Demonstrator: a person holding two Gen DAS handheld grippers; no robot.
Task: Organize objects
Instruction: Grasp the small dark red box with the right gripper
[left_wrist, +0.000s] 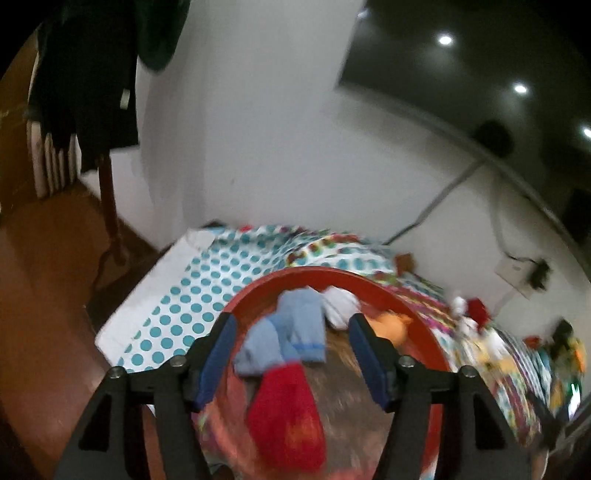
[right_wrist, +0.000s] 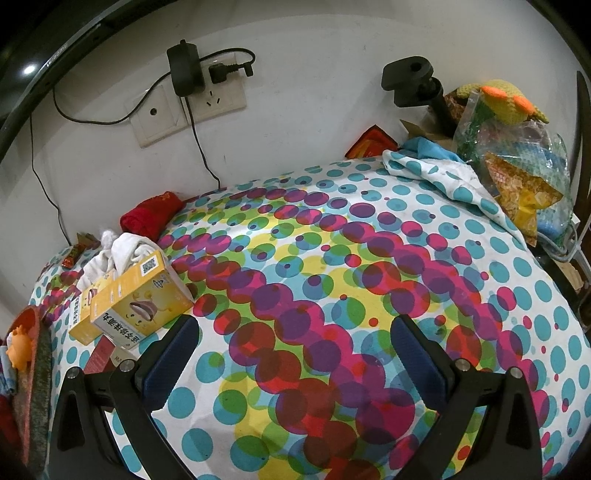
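My left gripper (left_wrist: 291, 325) is open and empty above a round red basket (left_wrist: 424, 317). In the basket lie a blue cloth (left_wrist: 299, 328), a red cloth (left_wrist: 288, 417), a white cloth (left_wrist: 341, 304) and an orange toy (left_wrist: 391, 325). The left wrist view is blurred. My right gripper (right_wrist: 293, 326) is open and empty over the polka-dot tablecloth (right_wrist: 332, 295). To its left lie two yellow boxes (right_wrist: 136, 299), a white cloth (right_wrist: 118, 251) and a red cloth (right_wrist: 151, 218). The basket's edge (right_wrist: 29, 350) shows at the far left.
A wall with sockets and cables (right_wrist: 192, 99) runs behind the table. At the back right are a plastic bag of bits (right_wrist: 517, 177), a yellow knitted toy (right_wrist: 502, 99) and a black clamp (right_wrist: 410, 85). A wooden floor (left_wrist: 44, 295) and hanging dark clothes (left_wrist: 92, 81) lie left.
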